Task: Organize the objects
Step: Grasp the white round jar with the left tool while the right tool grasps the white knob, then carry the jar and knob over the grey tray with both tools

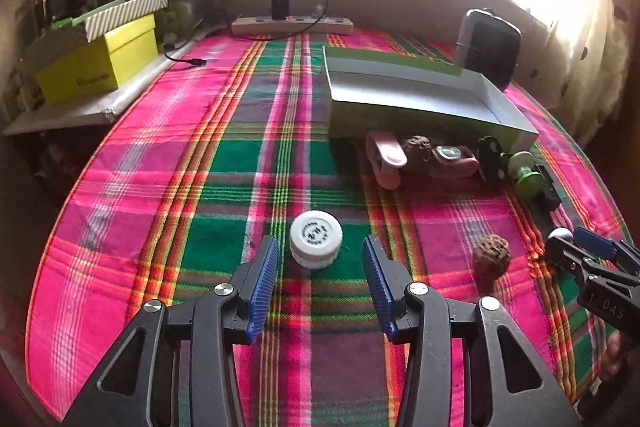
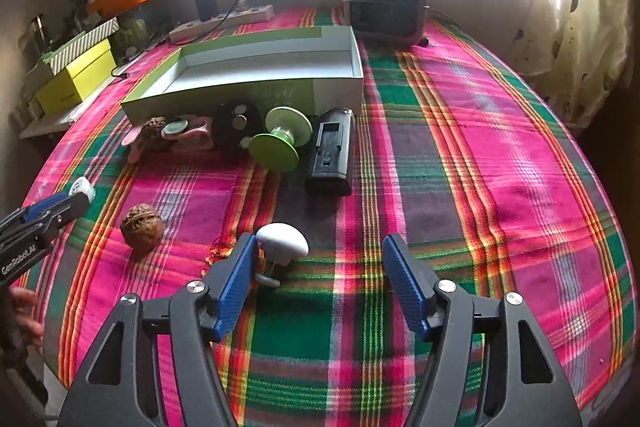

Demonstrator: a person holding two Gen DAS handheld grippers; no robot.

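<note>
A white round lidded jar (image 1: 316,243) stands on the plaid cloth, just ahead of and between the fingertips of my left gripper (image 1: 321,245), which is open. A white mushroom-shaped knob (image 2: 282,247) lies against the inner side of the left finger of my right gripper (image 2: 320,241); the other finger is far from it, so the gripper is open. A loose walnut (image 2: 142,227) sits between the two grippers. The open green-and-white box (image 2: 256,75) lies farther back with nothing in it.
Along the box's front lie a pink clip (image 1: 386,159), a second walnut (image 2: 154,131), a black disc (image 2: 238,125), a green spool (image 2: 280,139) and a black battery pack (image 2: 330,151). A dark fan heater (image 2: 386,1) and a power strip (image 1: 292,25) stand behind.
</note>
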